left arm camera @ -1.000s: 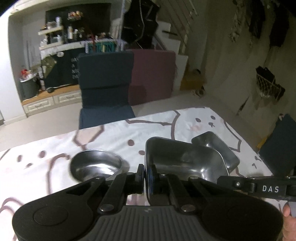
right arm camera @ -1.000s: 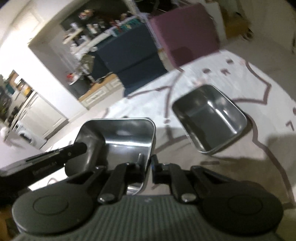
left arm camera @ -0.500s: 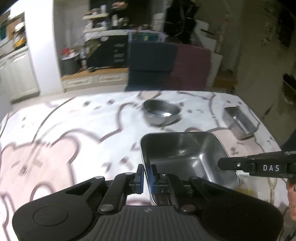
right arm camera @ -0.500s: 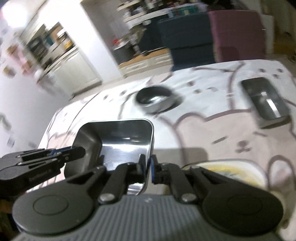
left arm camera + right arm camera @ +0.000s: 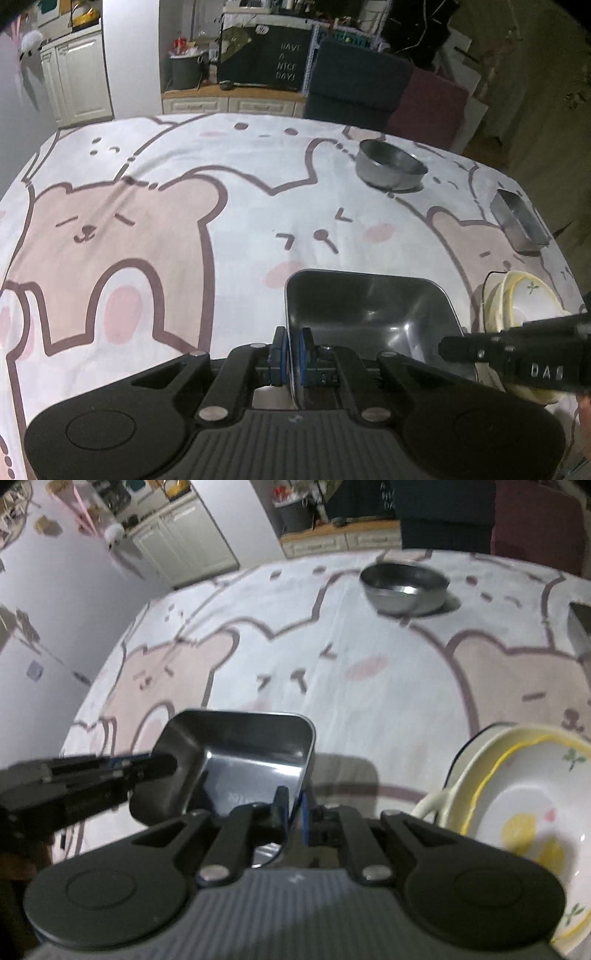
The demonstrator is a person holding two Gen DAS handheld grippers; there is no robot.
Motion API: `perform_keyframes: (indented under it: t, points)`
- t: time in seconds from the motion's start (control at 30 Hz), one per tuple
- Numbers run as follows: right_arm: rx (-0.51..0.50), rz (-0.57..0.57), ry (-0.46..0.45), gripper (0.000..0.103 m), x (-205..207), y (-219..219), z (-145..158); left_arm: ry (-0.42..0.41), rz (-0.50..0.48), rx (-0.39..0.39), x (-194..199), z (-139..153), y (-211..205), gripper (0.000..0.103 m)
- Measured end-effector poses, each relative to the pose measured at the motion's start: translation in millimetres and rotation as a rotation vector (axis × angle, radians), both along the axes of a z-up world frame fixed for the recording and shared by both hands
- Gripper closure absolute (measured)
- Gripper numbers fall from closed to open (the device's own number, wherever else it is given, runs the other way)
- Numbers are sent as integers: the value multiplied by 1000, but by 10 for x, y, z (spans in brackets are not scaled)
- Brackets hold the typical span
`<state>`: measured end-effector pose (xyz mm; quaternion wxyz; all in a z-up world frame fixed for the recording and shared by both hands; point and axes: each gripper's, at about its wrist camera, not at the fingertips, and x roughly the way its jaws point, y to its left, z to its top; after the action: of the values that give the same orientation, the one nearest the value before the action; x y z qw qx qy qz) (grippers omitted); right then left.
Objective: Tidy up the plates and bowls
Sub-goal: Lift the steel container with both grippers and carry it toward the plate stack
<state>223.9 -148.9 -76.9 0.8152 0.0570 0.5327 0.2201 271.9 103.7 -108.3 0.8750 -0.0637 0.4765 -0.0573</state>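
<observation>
Square metal tray [image 5: 369,314] rim clamped between left gripper [image 5: 293,356], right gripper [image 5: 295,808].

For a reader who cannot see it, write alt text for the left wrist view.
The left gripper clamps the rim of a square steel tray, with the right gripper on its opposite side. Beyond, on a bear-print tablecloth, sit a round steel bowl and stacked ceramic plates.

Both cameras ride just behind their own fingers and look steeply down across the bear-print tablecloth [image 5: 155,229] toward the far cabinets. The left view sits to the left, the right view to the right, close over the yellow-rimmed plates [image 5: 524,812]. Both share the square steel tray [image 5: 369,314] held close below, the round steel bowl [image 5: 404,587] and the plates.
</observation>
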Motion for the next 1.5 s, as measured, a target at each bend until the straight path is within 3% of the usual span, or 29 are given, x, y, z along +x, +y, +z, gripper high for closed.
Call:
perform_keyframes:
  t: [0.53, 0.8, 1.5]
  points:
    - [-66, 30, 45, 94, 38, 147, -272, 106, -13, 8, 93, -244, 19, 96]
    - [-84, 44, 56, 93, 88, 225, -358, 120, -13, 10, 110, -275, 29, 91]
    - [-96, 74, 77, 93, 90, 242, -409, 160, -34, 23, 112, -365, 23, 91]
